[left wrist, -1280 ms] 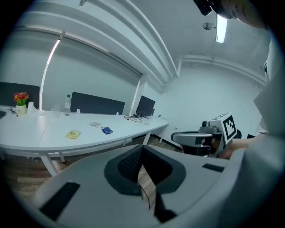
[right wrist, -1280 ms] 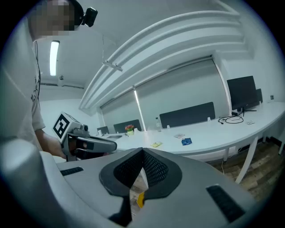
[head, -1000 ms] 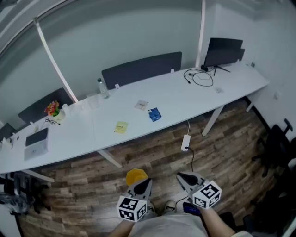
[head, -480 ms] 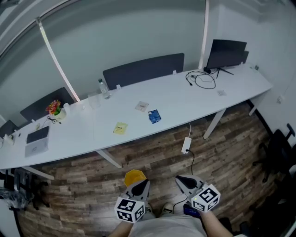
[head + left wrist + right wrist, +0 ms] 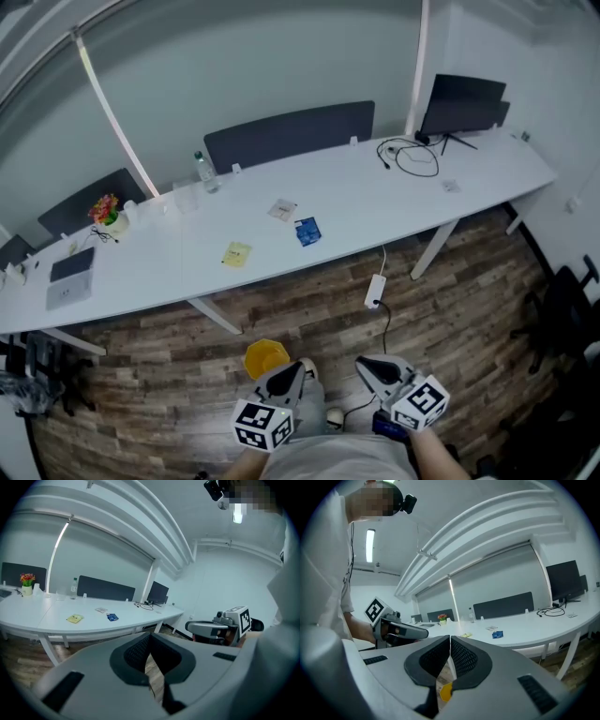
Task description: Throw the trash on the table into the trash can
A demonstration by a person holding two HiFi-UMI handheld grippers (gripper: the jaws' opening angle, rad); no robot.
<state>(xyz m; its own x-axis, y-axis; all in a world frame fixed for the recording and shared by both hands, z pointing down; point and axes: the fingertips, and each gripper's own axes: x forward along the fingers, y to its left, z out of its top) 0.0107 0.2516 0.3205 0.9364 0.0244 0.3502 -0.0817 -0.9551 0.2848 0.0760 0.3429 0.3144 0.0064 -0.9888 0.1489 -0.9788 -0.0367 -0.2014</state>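
Left tongs [image 5: 292, 368] and right tongs [image 5: 367, 362] are both closed tight with nothing in them, held side by side well short of the counter [image 5: 375, 202]. The yellow trash can [image 5: 265, 356] stands on the floor before the counter's near edge. On the counter's middle lie a yellow wrapper [image 5: 236, 253], a blue packet [image 5: 307, 231] and a pale wrapper [image 5: 282, 209].

Smooth matt white table [image 5: 375, 202], wood-plank floor [image 5: 450, 309]

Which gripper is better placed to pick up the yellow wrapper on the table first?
Probably left: the yellow wrapper lies on the left gripper's side, farther from the right gripper. Both are shut, empty and well short of the table.
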